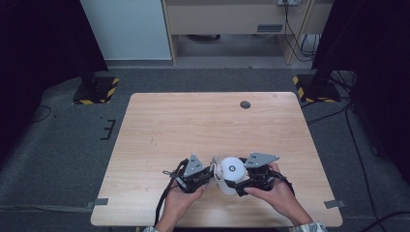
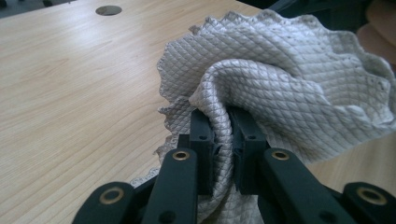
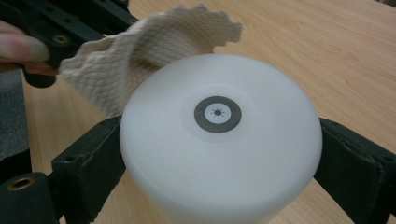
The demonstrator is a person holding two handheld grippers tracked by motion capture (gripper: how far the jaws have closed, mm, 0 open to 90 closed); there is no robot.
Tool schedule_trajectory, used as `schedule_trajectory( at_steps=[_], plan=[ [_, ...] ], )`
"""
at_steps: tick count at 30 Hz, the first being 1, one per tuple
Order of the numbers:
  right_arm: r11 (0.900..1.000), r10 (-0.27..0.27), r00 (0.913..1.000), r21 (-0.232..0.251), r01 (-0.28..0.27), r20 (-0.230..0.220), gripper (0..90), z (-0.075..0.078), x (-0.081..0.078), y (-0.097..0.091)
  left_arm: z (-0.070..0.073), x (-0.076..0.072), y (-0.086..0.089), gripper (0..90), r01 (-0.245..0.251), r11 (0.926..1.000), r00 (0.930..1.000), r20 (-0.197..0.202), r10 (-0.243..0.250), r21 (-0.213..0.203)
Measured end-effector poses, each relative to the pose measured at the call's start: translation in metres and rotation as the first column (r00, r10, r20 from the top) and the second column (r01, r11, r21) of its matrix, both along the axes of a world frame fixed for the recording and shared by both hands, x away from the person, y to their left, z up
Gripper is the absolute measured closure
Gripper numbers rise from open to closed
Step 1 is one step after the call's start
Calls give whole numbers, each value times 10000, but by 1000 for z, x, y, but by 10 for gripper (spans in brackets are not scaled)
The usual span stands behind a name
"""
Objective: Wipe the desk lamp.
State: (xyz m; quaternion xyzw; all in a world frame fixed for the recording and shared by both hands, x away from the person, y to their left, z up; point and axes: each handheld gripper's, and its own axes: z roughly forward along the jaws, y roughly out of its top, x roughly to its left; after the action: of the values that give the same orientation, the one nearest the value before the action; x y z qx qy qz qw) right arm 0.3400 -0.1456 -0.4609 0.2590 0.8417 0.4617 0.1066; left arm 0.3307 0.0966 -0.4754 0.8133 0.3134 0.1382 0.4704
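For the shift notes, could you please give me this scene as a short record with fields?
surface: wooden table
left gripper: jaws shut on a fold of the cloth
right gripper: jaws clamped on the sides of the white cup
cup: upside down, base with a dark ring facing the camera
cloth: quilted, scalloped edge, held up against the cup's side
place: near edge of the table, between the two hands
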Motion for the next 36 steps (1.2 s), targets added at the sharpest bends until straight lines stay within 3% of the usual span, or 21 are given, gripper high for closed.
schedule_trajectory(
  at_steps=[3,10,17,20,23,29,32,36],
  plan=[
    [10000,62,10000,-16,-62,-31,88,0,-1,2,-13,7,-1,799,-22,9993,9995,-316,33,372],
    [9995,298,9995,-35,-299,-48,89,1,-3,6,-36,15,-4,800,110,9956,9979,-644,-50,934],
    [9999,143,9999,14,-143,-26,91,1,-1,6,-36,1,-3,801,399,9905,9949,-969,-272,1313],
    [10000,-25,10000,39,25,29,91,2,2,5,-28,-7,-4,801,537,9923,9950,-898,-438,1115],
    [9999,-107,9999,-12,107,12,91,1,2,3,-14,-11,-3,800,443,9964,9978,-518,-406,723],
    [9999,126,9999,-42,-126,15,88,-1,-3,2,6,-6,3,801,82,9999,9999,86,-81,-130],
    [9995,310,9995,2,-310,-23,88,-1,-5,5,5,-1,5,801,-39,9998,10000,43,40,-171],
    [9983,585,9983,-7,-585,-58,87,-1,-8,11,-5,6,4,801,-54,9997,9999,-141,57,248]
  ],
)
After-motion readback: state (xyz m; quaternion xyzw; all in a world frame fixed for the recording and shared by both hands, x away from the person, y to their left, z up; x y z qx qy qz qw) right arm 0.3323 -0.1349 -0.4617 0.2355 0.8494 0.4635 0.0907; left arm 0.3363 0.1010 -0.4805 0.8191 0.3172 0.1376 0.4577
